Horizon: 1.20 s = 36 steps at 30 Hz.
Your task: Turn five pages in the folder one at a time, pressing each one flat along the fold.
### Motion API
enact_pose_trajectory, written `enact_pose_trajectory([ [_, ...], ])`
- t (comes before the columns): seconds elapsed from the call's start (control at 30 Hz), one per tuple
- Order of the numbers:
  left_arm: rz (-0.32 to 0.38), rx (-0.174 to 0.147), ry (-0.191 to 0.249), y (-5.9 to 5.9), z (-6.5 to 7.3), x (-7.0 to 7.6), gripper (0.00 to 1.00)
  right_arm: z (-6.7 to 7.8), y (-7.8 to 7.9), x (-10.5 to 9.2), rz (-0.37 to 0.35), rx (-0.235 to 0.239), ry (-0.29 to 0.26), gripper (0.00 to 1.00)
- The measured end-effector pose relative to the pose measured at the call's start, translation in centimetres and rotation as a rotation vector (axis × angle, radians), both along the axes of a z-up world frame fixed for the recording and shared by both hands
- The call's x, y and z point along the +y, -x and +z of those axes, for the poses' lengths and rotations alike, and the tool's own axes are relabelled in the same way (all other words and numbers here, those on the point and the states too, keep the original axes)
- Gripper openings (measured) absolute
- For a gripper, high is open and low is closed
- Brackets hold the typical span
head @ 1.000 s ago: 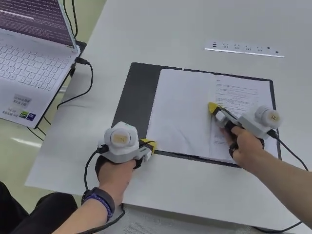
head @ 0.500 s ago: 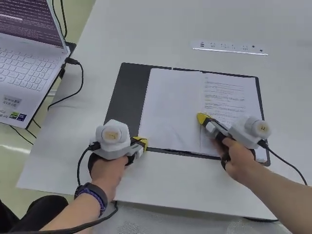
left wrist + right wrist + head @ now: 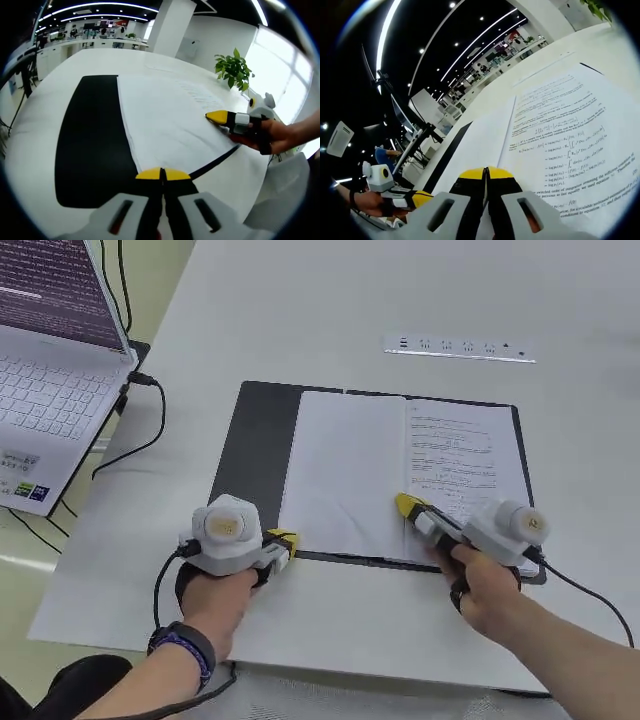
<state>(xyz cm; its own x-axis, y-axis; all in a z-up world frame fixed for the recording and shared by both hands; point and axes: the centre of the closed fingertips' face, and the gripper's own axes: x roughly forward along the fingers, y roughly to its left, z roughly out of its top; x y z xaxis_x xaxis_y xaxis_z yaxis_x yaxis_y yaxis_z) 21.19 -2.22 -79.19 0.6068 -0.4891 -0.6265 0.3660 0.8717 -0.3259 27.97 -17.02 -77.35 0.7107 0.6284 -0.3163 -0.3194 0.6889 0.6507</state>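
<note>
Head view: folder (image 3: 258, 440) lying open on the white table (image 3: 330, 310), black inner cover exposed at left, a blank page (image 3: 340, 475) in the middle and a printed page (image 3: 465, 455) at right. Right gripper (image 3: 405, 505), jaws clenched together on nothing, sets its yellow tips on the fold close to the folder's near edge. Left gripper (image 3: 288, 540), jaws likewise closed and empty, sits at that near edge by the blank page's corner. Power strip (image 3: 458, 348) lies beyond the folder; laptop (image 3: 50, 370) stands at far left.
</note>
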Motion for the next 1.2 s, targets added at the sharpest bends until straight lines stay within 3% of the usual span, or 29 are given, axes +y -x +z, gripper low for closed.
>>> enact_pose_trajectory([
  [0.4, -0.004, -0.005, -0.001, 0.0, 0.0, 0.0, 0.00, -0.5, 3.0, 0.0, 0.037, 0.004, -0.001, 0.00],
  [1.2, -0.022, -0.012, -0.009, 0.2, 0.2, 0.1, 0.00, -0.6, 6.8, 0.0, 0.042, 0.032, 0.001, 0.00],
])
